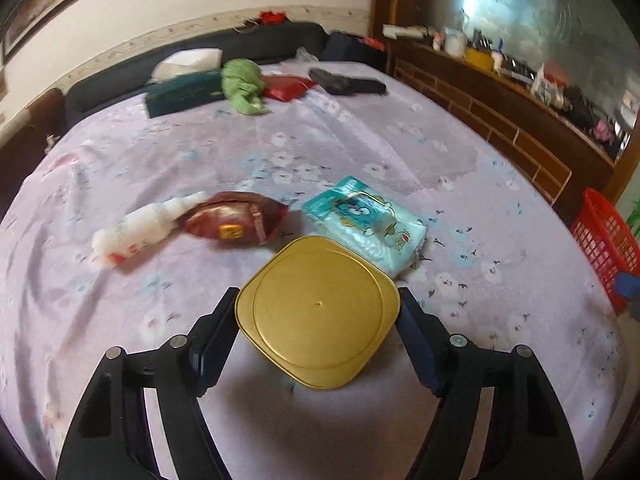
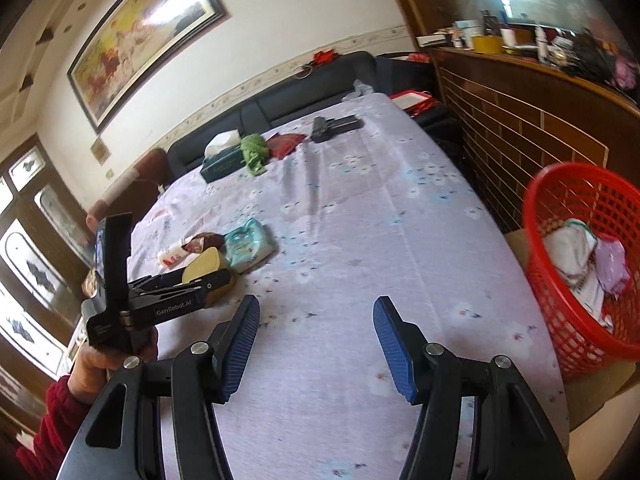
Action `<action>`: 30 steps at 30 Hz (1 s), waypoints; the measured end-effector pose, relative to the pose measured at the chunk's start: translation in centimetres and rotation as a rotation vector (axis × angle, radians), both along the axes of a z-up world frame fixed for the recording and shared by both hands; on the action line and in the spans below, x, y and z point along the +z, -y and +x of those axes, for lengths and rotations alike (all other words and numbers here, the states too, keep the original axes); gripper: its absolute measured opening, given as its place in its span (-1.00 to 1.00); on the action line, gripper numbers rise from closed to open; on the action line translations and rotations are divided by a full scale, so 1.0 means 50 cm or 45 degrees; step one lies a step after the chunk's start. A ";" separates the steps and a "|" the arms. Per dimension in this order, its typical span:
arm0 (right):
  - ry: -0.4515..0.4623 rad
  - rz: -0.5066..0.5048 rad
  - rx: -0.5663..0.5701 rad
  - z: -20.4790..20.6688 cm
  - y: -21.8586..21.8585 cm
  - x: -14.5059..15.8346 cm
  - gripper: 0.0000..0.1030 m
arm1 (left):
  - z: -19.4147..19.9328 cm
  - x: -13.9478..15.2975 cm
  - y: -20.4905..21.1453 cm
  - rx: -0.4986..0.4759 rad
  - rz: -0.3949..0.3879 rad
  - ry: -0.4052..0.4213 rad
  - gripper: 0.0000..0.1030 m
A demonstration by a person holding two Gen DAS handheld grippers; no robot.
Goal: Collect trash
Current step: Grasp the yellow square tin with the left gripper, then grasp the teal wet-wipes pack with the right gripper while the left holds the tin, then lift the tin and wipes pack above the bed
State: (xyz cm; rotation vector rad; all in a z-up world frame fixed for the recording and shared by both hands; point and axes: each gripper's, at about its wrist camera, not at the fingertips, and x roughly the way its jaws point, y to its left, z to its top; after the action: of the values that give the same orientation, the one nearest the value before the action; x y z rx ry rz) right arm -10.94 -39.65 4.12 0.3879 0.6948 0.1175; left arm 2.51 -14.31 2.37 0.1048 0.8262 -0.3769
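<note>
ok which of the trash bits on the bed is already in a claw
The gold tin, clamped in the left claw; the white bottle, brown pouch and tissue pack lie free.

Left hand-held gripper (image 1: 318, 312) clamped on a load, right hand-held gripper (image 2: 316, 340) spread wide, unloaded

Right gripper (image 2: 316, 344): black frame, blue ribbed pads (image 2: 390, 344), silver screws | left gripper (image 2: 208, 276): "GenRobot.AI" lettering | hand (image 2: 94, 364): bare skin, red knit sleeve (image 2: 48, 424)

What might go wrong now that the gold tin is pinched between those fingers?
The gold tin is gripped only at its edges by the left gripper, so it could slip or twist out. The red basket sits off the bed's far side, a long carry. It could also bump the tissue pack close behind.
</note>
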 end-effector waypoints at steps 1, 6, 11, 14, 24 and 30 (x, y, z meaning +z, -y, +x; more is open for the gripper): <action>-0.008 -0.018 0.021 0.011 -0.013 0.002 0.24 | -0.007 0.008 -0.013 0.017 -0.030 0.015 0.44; -0.060 -0.083 0.109 0.070 -0.068 0.001 0.42 | -0.028 0.043 -0.102 0.184 -0.139 0.101 0.44; -0.086 -0.227 0.207 0.171 -0.161 -0.007 0.55 | -0.006 0.044 -0.164 0.340 -0.174 0.144 0.44; -0.086 -0.326 0.250 0.237 -0.210 -0.021 0.62 | 0.000 0.041 -0.188 0.404 -0.199 0.179 0.44; -0.182 -0.431 0.315 0.351 -0.268 -0.087 0.41 | 0.013 0.035 -0.199 0.404 -0.205 0.180 0.44; -0.134 -0.494 0.273 0.341 -0.292 -0.093 -0.19 | 0.012 0.033 -0.203 0.427 -0.211 0.175 0.44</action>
State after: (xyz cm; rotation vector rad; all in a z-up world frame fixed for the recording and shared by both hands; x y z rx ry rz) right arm 6.09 -25.05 -0.54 -0.0536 0.8423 0.1625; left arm 3.12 -4.18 4.01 -0.1594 0.6595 -0.1191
